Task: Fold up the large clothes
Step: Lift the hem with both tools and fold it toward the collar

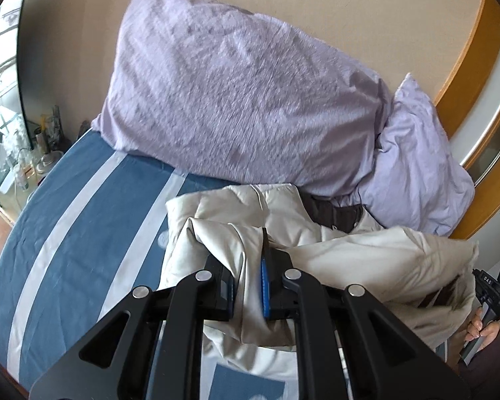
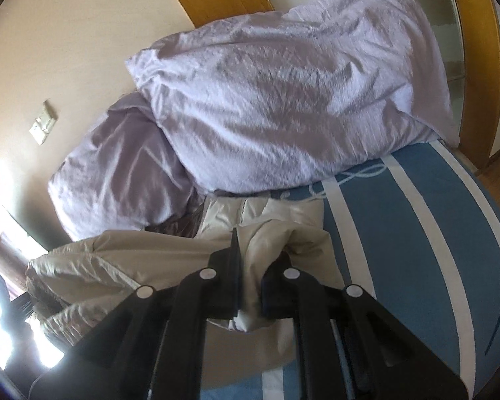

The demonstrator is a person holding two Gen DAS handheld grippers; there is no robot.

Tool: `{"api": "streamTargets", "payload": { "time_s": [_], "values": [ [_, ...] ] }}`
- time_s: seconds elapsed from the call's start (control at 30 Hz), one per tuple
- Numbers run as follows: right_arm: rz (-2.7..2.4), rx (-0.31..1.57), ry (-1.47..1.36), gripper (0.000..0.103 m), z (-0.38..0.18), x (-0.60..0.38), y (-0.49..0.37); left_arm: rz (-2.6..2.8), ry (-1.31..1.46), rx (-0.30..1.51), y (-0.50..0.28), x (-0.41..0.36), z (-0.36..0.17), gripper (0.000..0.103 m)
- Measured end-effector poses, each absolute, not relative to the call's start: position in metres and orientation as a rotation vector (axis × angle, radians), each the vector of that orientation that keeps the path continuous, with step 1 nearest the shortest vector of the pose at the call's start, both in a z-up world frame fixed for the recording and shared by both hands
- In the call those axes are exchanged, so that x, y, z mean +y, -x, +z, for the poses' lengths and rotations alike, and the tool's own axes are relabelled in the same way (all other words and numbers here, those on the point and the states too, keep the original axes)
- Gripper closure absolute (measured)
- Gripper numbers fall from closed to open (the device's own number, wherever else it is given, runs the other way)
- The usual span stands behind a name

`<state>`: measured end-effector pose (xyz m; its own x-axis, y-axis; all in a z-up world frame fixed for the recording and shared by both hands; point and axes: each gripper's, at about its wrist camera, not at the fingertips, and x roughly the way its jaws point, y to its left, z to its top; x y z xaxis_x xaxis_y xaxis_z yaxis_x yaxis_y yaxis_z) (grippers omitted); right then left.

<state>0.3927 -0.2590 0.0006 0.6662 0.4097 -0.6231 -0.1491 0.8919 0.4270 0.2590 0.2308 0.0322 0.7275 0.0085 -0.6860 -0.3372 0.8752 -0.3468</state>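
- Evidently the left gripper (image 1: 246,286) is clamped on a fold of the cream padded jacket (image 1: 283,233), raised off the striped bed (image 1: 83,200).
- Right gripper (image 2: 250,286) pinches the jacket's other side (likely for a symmetrical fold).

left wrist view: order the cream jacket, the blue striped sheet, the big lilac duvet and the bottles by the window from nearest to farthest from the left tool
1. Cream jacket: clamped in the left tool.
2. Blue striped sheet: under and left of the jacket.
3. Big lilac duvet: beyond the jacket, against the wall.
4. Bottles: far left, off the bed, by the window.
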Motion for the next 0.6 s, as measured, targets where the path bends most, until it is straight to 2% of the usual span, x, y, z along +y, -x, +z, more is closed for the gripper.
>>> {"api": "streamTargets", "payload": {
  "time_s": [0.6],
  "values": [
    [0.142, 0.949, -0.344, 0.093, -0.060, -0.222, -0.499, 0.229, 0.518, 0.914, -0.362, 0.259, -0.044, 0.092]
  ]
}}
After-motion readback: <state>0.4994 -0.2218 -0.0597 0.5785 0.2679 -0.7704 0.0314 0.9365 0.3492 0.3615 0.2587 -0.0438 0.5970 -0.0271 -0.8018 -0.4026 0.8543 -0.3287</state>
